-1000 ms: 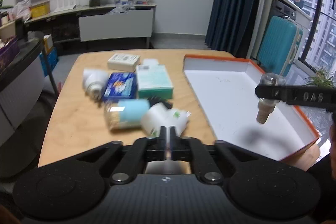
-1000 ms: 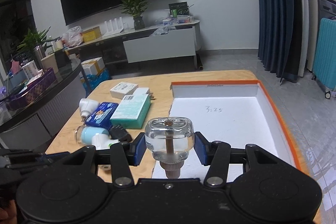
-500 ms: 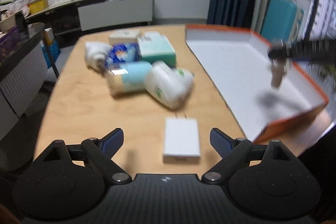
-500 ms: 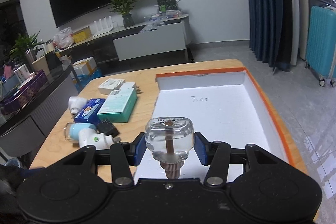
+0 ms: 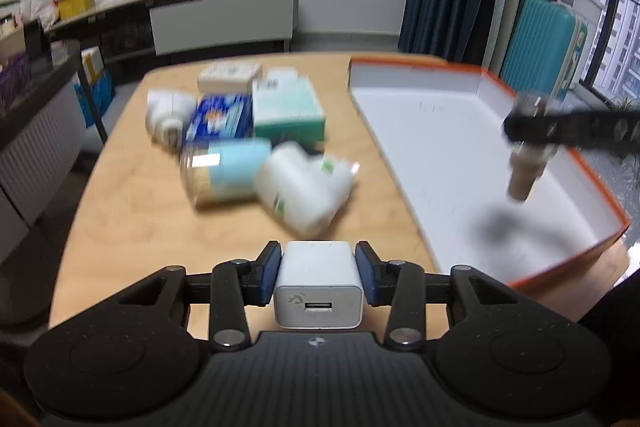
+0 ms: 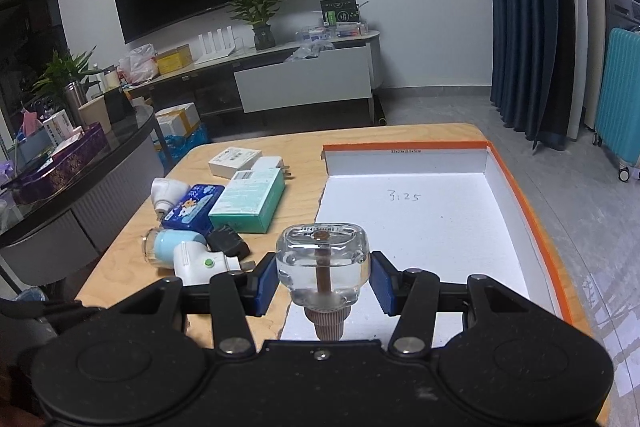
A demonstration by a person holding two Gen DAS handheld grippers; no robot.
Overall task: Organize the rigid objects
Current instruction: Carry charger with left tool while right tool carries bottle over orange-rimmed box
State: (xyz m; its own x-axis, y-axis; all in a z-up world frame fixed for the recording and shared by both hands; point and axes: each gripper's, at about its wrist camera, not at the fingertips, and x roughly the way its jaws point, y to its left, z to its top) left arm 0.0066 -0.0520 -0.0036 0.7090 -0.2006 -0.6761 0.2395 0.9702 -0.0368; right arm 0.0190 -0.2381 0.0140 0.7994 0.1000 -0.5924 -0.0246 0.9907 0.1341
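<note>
My left gripper [image 5: 319, 267] is shut on a white USB charger [image 5: 319, 283] just above the wooden table's near edge, its blue pads pressing the charger's two sides. My right gripper [image 6: 323, 279] is shut on a clear liquid-filled bottle [image 6: 322, 259] with a brown wick and ribbed cap. It holds the bottle above the near part of the white tray with the orange rim [image 6: 420, 211]. In the left wrist view the bottle [image 5: 526, 167] hangs over the tray's [image 5: 440, 147] right side.
A pile lies left of the tray: teal box [image 5: 286, 109], blue tin [image 5: 218, 117], jar with light-blue label [image 5: 224, 175], white plug-in device [image 5: 304, 187], white box [image 5: 229, 75], a black item [image 6: 226, 243]. A dark counter [image 6: 80, 163] stands on the left.
The left gripper, shut and empty a second ago, opened wide over the white charger and has closed on it. The right gripper keeps holding the bottle over the tray.
</note>
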